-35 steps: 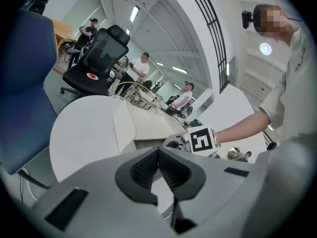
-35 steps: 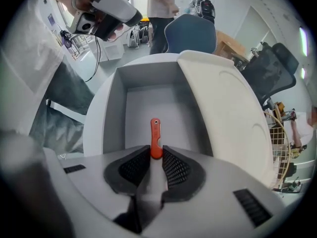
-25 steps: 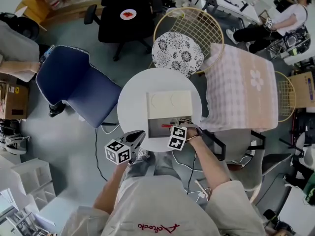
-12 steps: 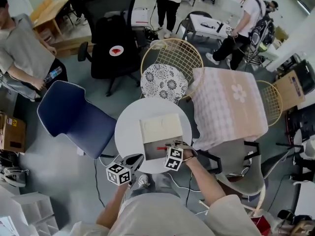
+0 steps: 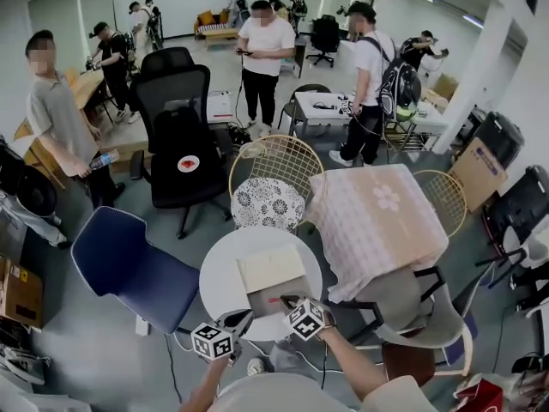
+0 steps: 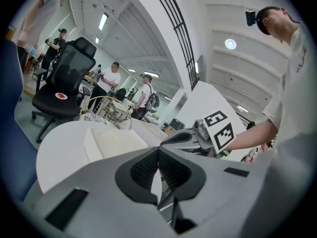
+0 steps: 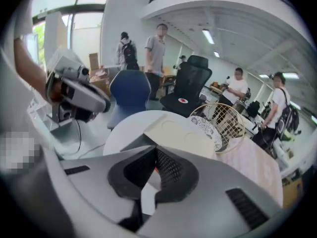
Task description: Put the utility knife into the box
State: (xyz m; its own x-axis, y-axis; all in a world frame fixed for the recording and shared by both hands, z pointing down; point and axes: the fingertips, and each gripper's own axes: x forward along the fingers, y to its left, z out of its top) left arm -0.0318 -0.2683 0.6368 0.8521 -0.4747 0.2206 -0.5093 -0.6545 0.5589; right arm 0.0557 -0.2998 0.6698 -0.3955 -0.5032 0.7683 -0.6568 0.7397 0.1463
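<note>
L gripper (image 6: 158,150) & R gripper (image 7: 154,151): both pinched closed, empty; 1 box (image 5: 270,273) on 1 round table (image 5: 216,277).

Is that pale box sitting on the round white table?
Yes, the head view shows the box resting on the round white table, toward the side nearest the person.

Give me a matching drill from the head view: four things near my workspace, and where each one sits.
Things:
1. cream rectangular box
2. blue padded chair
3. pink checked cloth
4. gold wire chair with floral cushion

Places:
A. beyond the round white table, on its far side
B. on the round white table
C. left of the table
D. right of the table

Pairs: 1-B, 2-C, 3-D, 4-A
</note>
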